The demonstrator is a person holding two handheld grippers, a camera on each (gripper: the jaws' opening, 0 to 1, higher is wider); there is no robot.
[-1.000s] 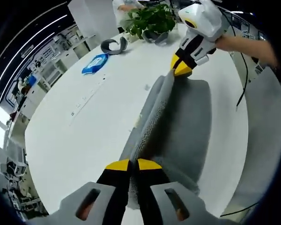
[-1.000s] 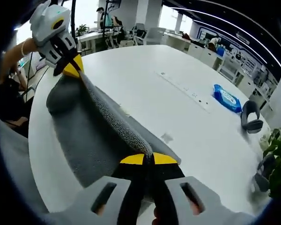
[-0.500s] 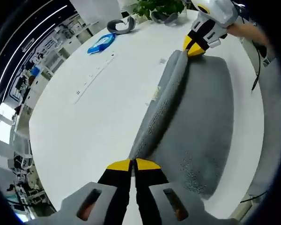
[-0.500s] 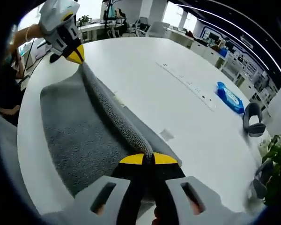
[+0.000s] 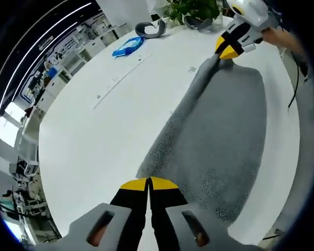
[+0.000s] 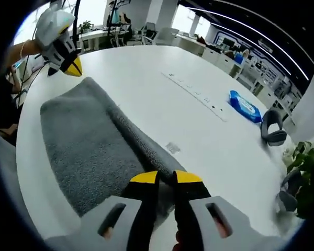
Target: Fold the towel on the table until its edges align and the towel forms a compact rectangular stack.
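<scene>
A grey towel (image 5: 214,136) lies nearly flat on the round white table (image 5: 94,136), with a thick folded ridge along its left edge. My left gripper (image 5: 148,183) is shut at the towel's near corner, and the cloth runs right up to its tips. The right gripper (image 5: 229,50) sits at the far corner, where the cloth rises to a point. In the right gripper view the towel (image 6: 78,141) spreads to the left. My right gripper (image 6: 166,178) stands slightly open with the ridge's end in the gap. The left gripper (image 6: 73,68) is at the far corner.
A blue packet (image 5: 126,46) (image 6: 244,106), a grey curved headset (image 5: 149,29) (image 6: 275,133) and a potted plant (image 5: 191,9) (image 6: 309,172) stand at the table's far side. A socket strip (image 6: 193,94) runs across the tabletop. The towel lies close to the table's edge.
The raised fold has been lowered and the towel now lies flat. My right gripper's jaws have parted a little. The left jaws stay shut.
</scene>
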